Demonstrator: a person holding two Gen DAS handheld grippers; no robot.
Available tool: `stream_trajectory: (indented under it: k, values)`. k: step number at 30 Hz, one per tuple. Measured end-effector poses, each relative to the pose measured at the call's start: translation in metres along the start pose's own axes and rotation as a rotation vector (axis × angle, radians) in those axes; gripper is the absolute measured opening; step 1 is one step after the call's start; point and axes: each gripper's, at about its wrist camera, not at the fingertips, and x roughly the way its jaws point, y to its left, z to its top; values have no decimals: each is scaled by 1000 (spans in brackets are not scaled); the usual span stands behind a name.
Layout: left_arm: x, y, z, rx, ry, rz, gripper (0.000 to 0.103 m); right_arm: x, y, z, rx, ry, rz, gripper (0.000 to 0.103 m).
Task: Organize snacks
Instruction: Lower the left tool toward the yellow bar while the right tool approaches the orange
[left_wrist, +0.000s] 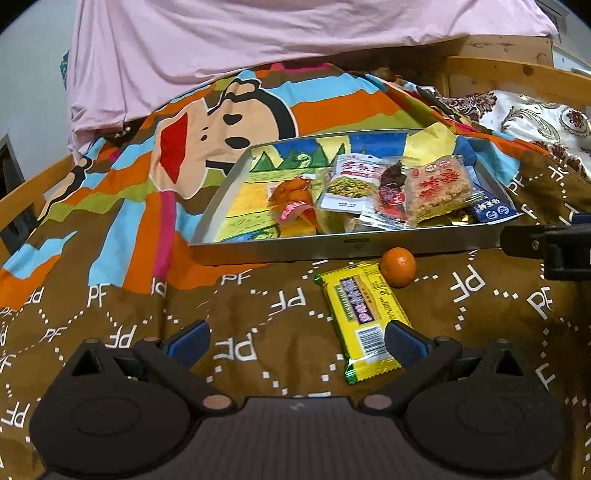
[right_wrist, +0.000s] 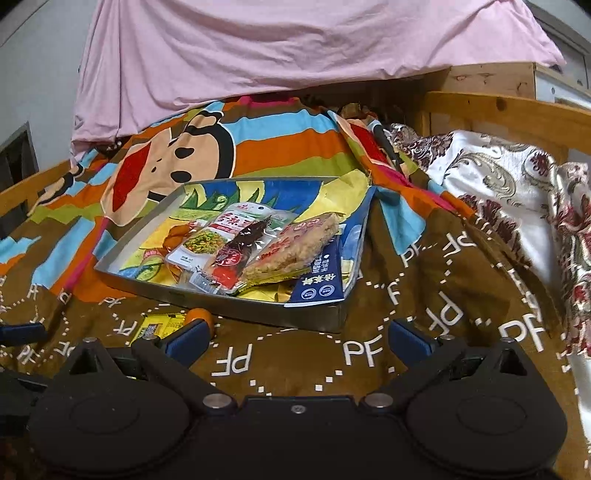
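- Snacks: most already lie piled in the metal tray (left_wrist: 354, 246) on the bed, among them the green-bean packet (left_wrist: 352, 182), the dark red packet (left_wrist: 393, 192) and the rice-cracker pack (left_wrist: 439, 188); the yellow wafer packet (left_wrist: 364, 314) and the small orange (left_wrist: 398, 266) are on the bedspread (left_wrist: 258, 295) in front of the tray, the orange just beside the tray wall and the packet's far end.
- My left hand-held gripper (left_wrist: 297, 341) is spread wide and grasping nothing; its right finger (left_wrist: 404, 341) overlaps the near end of the yellow wafer packet, so the packet sits off to one side of the gap, not centred in it.
- My right hand-held gripper (right_wrist: 297, 341) is likewise released and empty, facing the tray's near corner (the orange peeks out behind its left finger).
- Risk, as I judge it: if I close the left one from here, one pad catches only the packet's edge, and the slick wrapper may slide or twist away over the soft cloth.
- Pushing forward could nudge the orange, which will likely roll along the tray wall.
- The tray rests on bedding, not a firm desk, so pressing its rim may tip it and spill the heap.
- The blue packet (right_wrist: 319, 280) already overhangs the near corner and might slip out first.
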Motion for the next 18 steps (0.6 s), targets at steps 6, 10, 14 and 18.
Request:
stream_trajectory:
  k: [6, 10, 14, 18]
  values:
    - [6, -5, 1, -20, 5, -95, 102, 9, -10, 4, 103, 22, 163, 102]
    - [11, -7, 2, 11, 5, -205, 102, 19, -7, 5, 123, 46, 241, 102]
    - [16, -9, 3, 20, -5, -304, 102, 33, 0, 3, 130, 77, 304, 98]
    - [27, -11, 4, 24, 21, -359, 101, 43, 13, 4, 92, 88, 348, 94]
